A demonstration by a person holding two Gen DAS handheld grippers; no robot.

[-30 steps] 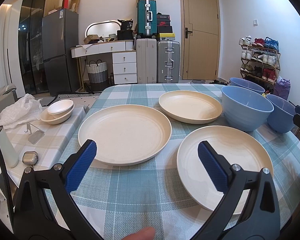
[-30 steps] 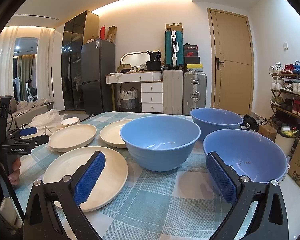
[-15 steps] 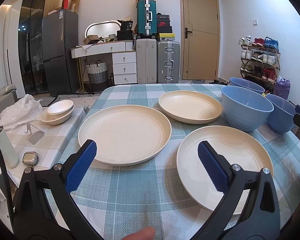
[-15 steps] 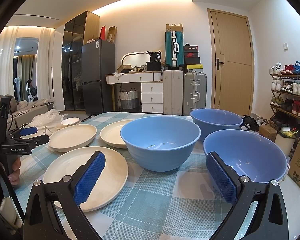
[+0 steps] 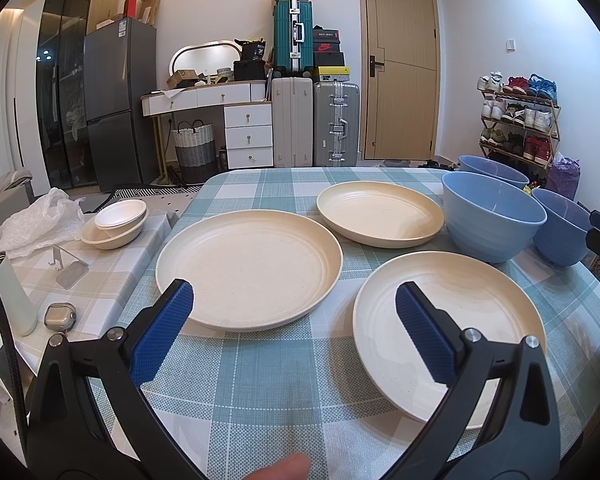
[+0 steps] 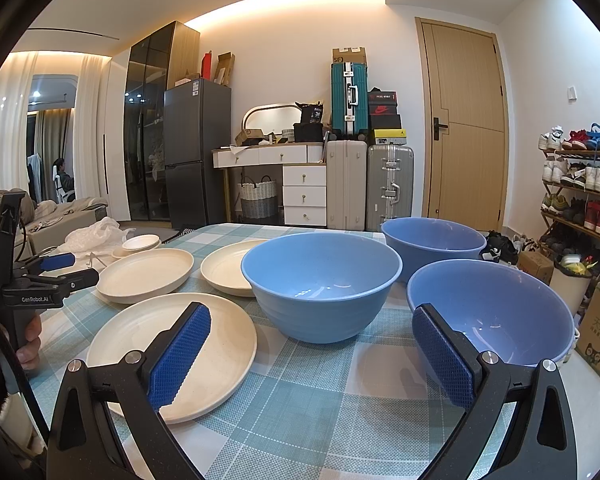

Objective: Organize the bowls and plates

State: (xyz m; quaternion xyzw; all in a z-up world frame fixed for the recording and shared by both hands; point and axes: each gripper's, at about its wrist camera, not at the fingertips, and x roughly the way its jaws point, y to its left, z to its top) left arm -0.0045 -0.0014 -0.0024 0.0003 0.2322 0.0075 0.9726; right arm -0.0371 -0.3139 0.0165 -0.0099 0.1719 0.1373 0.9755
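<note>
Left wrist view: both claws released above a laid-out counter

Left wrist view has the left claw (image 5: 294, 312) spread wide, holding nothing, over the checked counter (image 5: 268, 392). Ahead lie three cream plates: left plate (image 5: 249, 268), right plate (image 5: 472, 320), far plate (image 5: 380, 219). Three blue bowls sit at the right edge, partly cut off; the middle bowl (image 5: 492, 216) is clearest. Side table with small white bowls (image 5: 118, 222) shows here only in detail.

Right wrist view has the right claw (image 6: 312, 356) equally released, empty. It shows the bowls whole: middle bowl (image 6: 320, 284), near bowl (image 6: 496, 312), far bowl (image 6: 434, 240), all upright and apart. The left claw (image 6: 54, 270) appears at far left, beside the plates.
</note>
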